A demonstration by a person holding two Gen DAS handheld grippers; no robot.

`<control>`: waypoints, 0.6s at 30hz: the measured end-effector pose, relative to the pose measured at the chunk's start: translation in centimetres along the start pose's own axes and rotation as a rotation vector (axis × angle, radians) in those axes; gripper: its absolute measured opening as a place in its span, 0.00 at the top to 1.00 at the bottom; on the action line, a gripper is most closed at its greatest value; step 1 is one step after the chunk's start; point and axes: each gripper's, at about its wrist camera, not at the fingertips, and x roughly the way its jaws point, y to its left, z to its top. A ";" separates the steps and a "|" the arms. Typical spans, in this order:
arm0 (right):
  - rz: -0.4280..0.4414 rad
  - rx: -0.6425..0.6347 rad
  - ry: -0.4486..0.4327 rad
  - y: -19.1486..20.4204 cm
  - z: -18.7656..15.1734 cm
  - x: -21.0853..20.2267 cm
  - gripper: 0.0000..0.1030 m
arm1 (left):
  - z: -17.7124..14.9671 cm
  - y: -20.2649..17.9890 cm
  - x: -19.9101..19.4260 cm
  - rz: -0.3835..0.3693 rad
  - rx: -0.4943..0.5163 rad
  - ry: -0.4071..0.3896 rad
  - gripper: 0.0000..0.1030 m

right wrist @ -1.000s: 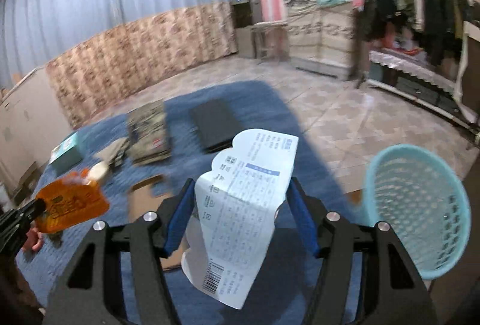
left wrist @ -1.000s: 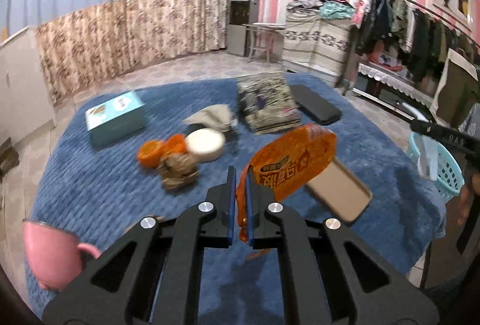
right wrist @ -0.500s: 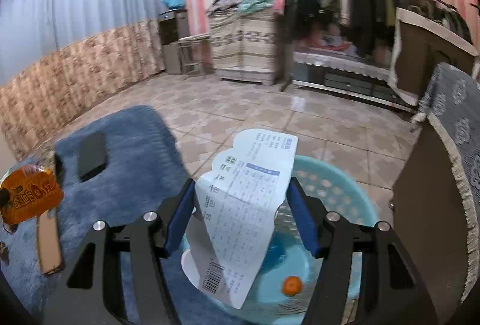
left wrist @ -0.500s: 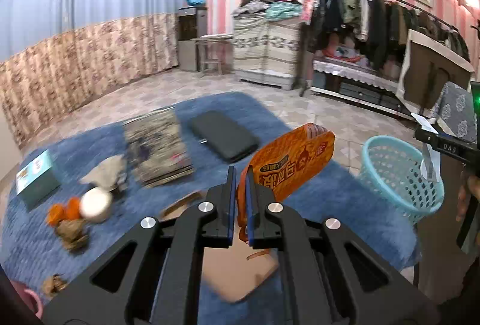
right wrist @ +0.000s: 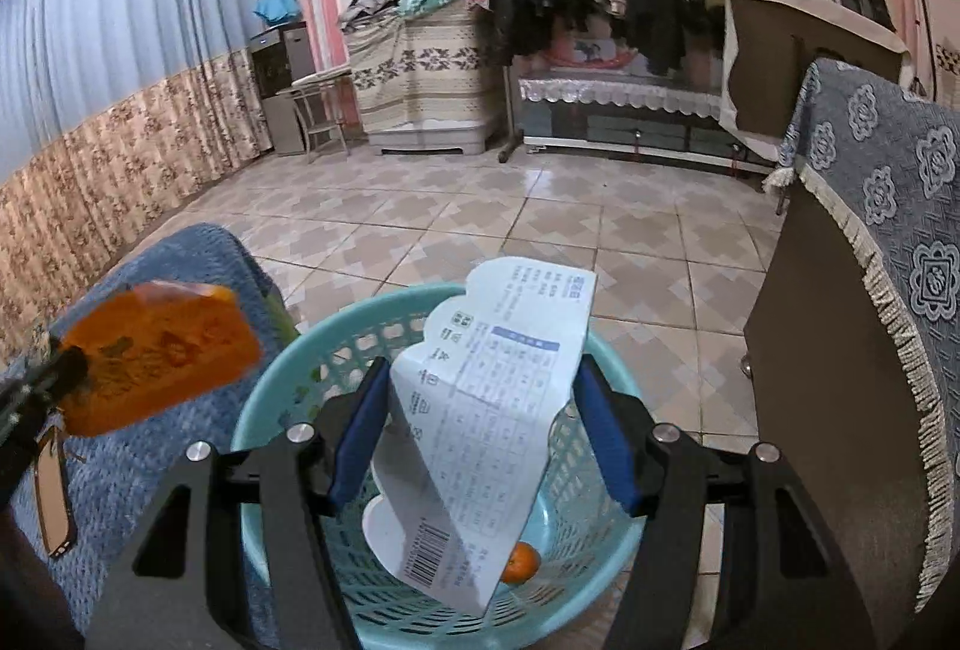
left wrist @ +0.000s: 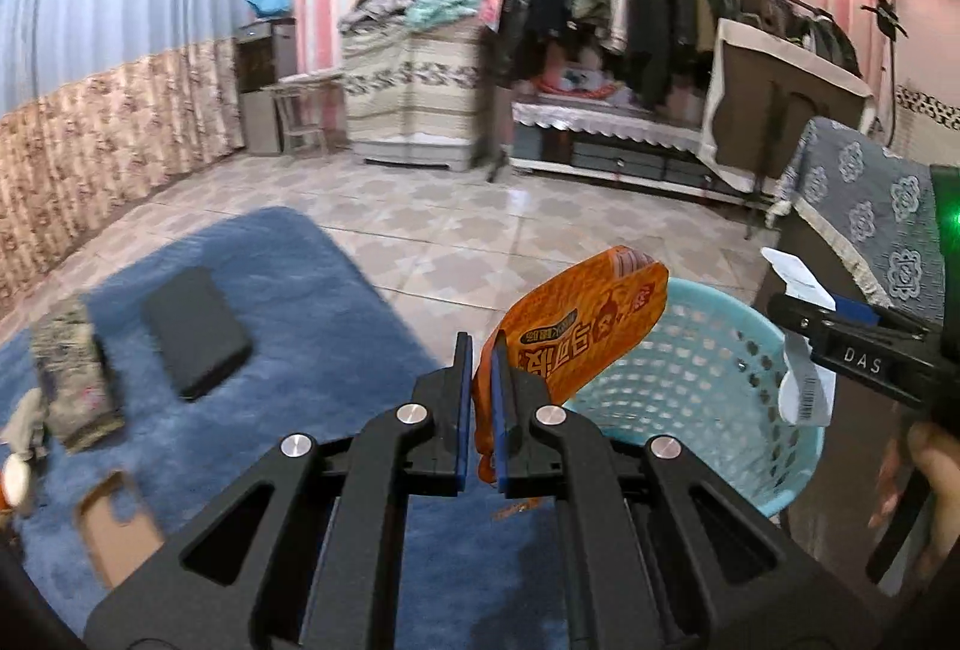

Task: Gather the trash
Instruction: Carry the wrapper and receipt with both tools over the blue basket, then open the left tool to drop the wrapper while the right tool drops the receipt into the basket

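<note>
My left gripper [left wrist: 478, 350] is shut on an orange snack wrapper [left wrist: 585, 320], held at the near rim of a light blue mesh basket [left wrist: 708, 380]. My right gripper [right wrist: 480, 380] is shut on a white printed carton [right wrist: 492, 410] and holds it right over the basket [right wrist: 300, 368]. A small orange [right wrist: 519, 560] lies in the basket's bottom. The wrapper also shows at the left of the right wrist view [right wrist: 156, 350]. The carton and the right gripper show at the right of the left wrist view [left wrist: 804, 344].
A blue rug [left wrist: 270, 326] carries a black case [left wrist: 195, 329], a patterned pouch [left wrist: 75, 374], a brown flat piece [left wrist: 120, 530] and more bits at the far left. A cabinet with a grey cloth [right wrist: 870, 290] stands right of the basket. Tiled floor lies beyond.
Both grippers have swung right from the rug to the basket. The carton now hangs over the basket and the wrapper has reached its rim.
</note>
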 end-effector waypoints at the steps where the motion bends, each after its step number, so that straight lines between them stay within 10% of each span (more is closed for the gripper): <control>1: -0.003 0.011 -0.001 -0.5 0.0 0.1 0.40 | 0.1 -0.7 0.7 -0.011 0.002 0.008 0.96; 15: -0.010 0.108 0.003 -4.1 -0.6 0.8 0.40 | 1.1 -7.3 5.8 -0.076 0.077 0.046 0.95; 18: -0.004 0.115 0.011 -4.1 -0.8 0.9 0.40 | 1.5 -7.5 6.0 -0.084 0.085 0.042 0.75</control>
